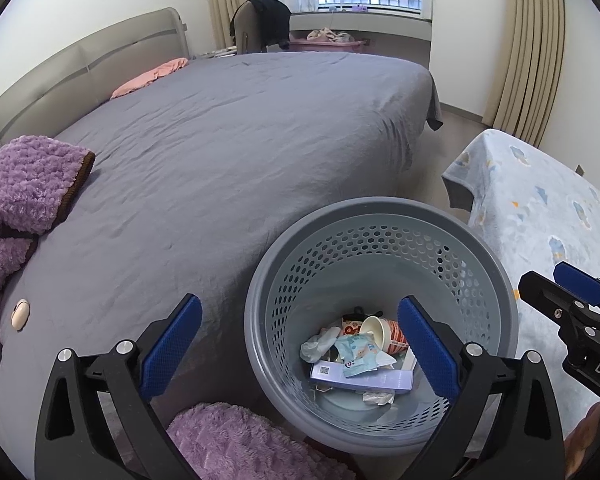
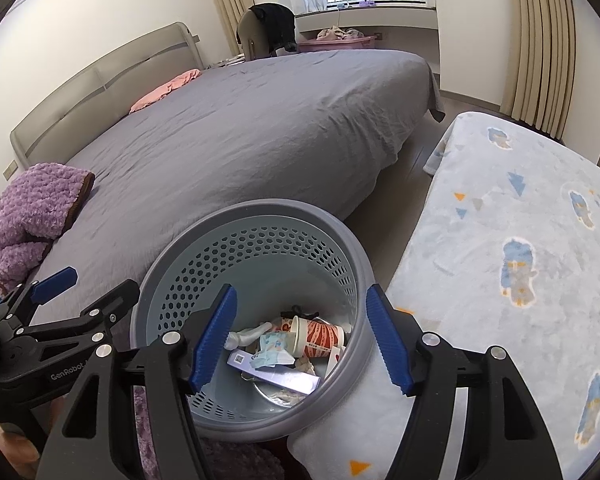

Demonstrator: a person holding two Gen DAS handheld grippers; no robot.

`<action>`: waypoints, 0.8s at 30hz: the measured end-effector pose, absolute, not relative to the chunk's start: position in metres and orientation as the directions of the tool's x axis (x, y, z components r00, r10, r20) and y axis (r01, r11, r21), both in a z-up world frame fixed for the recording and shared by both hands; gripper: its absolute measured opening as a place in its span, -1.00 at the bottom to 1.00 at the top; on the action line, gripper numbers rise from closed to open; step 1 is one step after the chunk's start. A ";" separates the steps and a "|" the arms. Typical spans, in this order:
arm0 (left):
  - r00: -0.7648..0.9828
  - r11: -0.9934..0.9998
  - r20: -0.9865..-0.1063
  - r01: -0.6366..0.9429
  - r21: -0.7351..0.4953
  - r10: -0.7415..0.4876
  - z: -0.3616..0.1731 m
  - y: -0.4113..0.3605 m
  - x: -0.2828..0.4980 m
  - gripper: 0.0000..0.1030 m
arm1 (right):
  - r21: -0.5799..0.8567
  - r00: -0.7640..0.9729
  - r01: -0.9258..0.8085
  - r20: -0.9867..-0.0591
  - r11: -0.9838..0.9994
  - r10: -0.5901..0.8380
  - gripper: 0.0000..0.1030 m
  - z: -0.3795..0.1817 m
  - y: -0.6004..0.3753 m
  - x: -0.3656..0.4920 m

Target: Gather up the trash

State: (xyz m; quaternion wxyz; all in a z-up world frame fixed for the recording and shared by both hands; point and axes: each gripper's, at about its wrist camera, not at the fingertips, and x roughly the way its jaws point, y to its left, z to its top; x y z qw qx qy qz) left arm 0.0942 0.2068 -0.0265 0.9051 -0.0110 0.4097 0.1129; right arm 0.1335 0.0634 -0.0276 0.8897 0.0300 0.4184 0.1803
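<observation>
A grey perforated waste basket stands on the floor beside the bed. Inside lie a red-and-white paper cup, a pale blue tissue packet, a lavender box and crumpled white scraps. My left gripper hangs open over the basket's near left rim with nothing between its pads. My right gripper is open above the basket's mouth, also empty. Each gripper shows at the edge of the other's view: the right gripper and the left gripper.
A wide bed with a grey sheet fills the left. On it lie a purple fluffy blanket, a pink cloth and a small round pale object. A low surface under a light blue patterned blanket borders the basket's right.
</observation>
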 end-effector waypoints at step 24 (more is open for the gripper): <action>0.641 0.973 -0.740 -0.215 0.083 0.205 -0.023 0.204 0.092 0.87 | 0.206 0.590 -0.295 -0.729 0.933 0.347 0.25 -0.024 0.061 0.131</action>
